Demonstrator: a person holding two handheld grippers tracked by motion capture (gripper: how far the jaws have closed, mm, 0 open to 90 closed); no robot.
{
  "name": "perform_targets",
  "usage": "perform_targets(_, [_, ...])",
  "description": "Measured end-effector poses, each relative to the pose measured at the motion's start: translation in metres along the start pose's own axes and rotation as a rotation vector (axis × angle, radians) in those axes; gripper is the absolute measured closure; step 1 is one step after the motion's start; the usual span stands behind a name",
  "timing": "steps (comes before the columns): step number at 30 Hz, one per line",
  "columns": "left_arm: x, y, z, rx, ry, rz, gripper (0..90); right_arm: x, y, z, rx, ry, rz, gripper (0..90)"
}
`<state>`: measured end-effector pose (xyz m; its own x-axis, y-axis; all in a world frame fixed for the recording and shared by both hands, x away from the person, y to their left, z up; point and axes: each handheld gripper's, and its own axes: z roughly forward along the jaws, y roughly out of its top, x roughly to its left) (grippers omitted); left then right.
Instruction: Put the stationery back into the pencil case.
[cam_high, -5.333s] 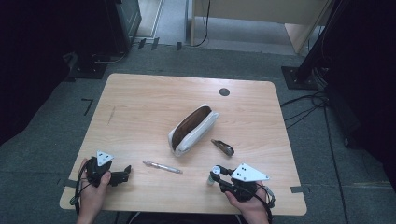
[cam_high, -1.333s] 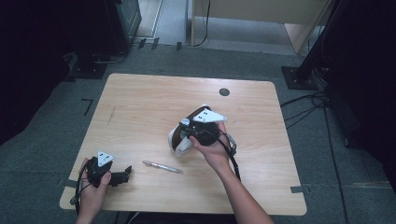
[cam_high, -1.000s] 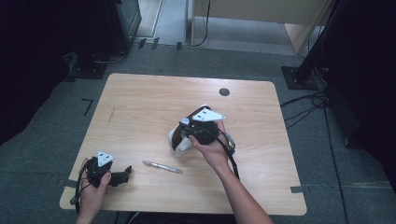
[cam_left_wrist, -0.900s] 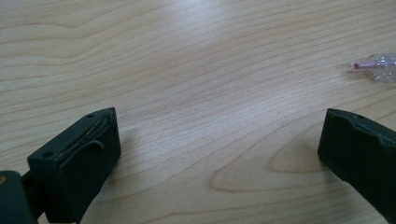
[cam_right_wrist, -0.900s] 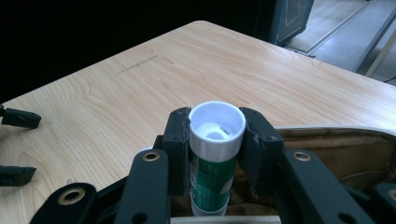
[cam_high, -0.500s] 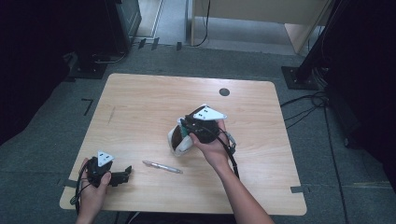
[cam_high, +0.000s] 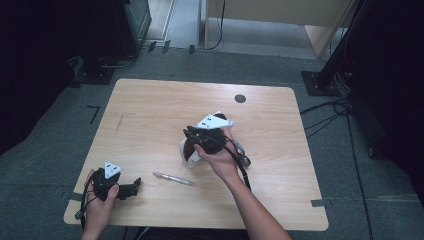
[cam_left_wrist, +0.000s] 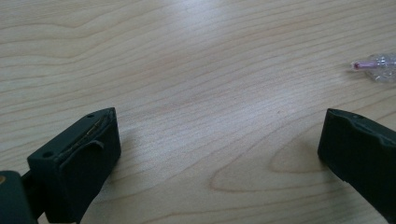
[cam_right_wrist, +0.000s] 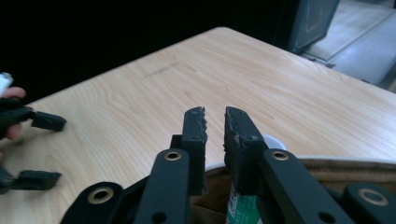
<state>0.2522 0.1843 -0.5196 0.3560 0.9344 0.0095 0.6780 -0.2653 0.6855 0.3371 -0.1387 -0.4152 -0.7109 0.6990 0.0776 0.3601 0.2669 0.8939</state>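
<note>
A white pouch (cam_high: 186, 156) with a brown inside lies open at the table's middle, mostly under my right hand. My right gripper (cam_high: 189, 134) hovers over its mouth. In the right gripper view, that gripper (cam_right_wrist: 215, 112) has its jaws almost together with nothing between the tips. Below them is the pouch rim (cam_right_wrist: 327, 164) and a green-and-white thing (cam_right_wrist: 237, 207) inside it. A clear pen (cam_high: 173, 178) lies in front of the pouch, and its pink tip (cam_left_wrist: 373, 66) shows in the left gripper view. My left gripper (cam_high: 131, 187) (cam_left_wrist: 217, 116) rests wide open on the table at the front left.
The wooden table (cam_high: 150, 115) has a round dark cable hole (cam_high: 240, 98) at the back. A small dark object or cable loop (cam_high: 244, 160) lies just right of my right hand. Dark floor and equipment stands surround the table.
About five seconds ago my right gripper was at the front right edge; now it is over the pouch. In the last second it barely shifted. The left gripper stayed still.
</note>
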Motion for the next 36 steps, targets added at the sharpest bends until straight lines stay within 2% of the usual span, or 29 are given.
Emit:
perform_targets(5, [0.000,0.000,0.000,0.001,-0.004,0.005,0.0,-0.012,-0.003,-0.003,0.001,-0.073,0.057,79.0])
perform_targets(10, [0.000,0.000,0.000,0.002,-0.004,0.005,0.0,-0.021,-0.004,-0.015,-0.019,-0.093,0.072,77.7])
perform_targets(16, [0.000,0.000,0.000,0.002,-0.004,0.006,0.0,-0.027,-0.005,-0.028,-0.054,-0.088,0.082,77.1])
perform_targets(21, [0.000,0.000,0.000,0.004,-0.004,0.010,0.0,-0.028,-0.007,-0.047,-0.085,-0.091,0.075,75.7])
perform_targets(24, [0.000,0.000,0.000,0.003,-0.005,0.010,0.0,-0.031,-0.012,-0.060,-0.104,-0.088,0.086,74.9])
perform_targets(27, [0.000,0.000,0.000,0.004,-0.005,0.011,0.0,-0.030,-0.020,-0.073,-0.119,-0.084,0.087,74.4])
perform_targets(29, [0.000,0.000,0.000,0.004,-0.005,0.010,0.0,-0.026,-0.031,-0.083,-0.123,-0.072,0.088,74.2])
perform_targets(30, [0.000,0.000,0.000,0.004,-0.005,0.010,0.0,-0.026,-0.031,-0.083,-0.123,-0.072,0.088,74.2])
perform_targets(33, [0.000,0.000,0.000,0.004,-0.005,0.010,0.0,-0.015,-0.049,-0.091,-0.124,-0.040,0.082,74.2])
perform_targets(36, [0.000,0.000,0.000,0.004,-0.005,0.010,0.0,-0.009,-0.058,-0.093,-0.113,-0.023,0.077,74.2])
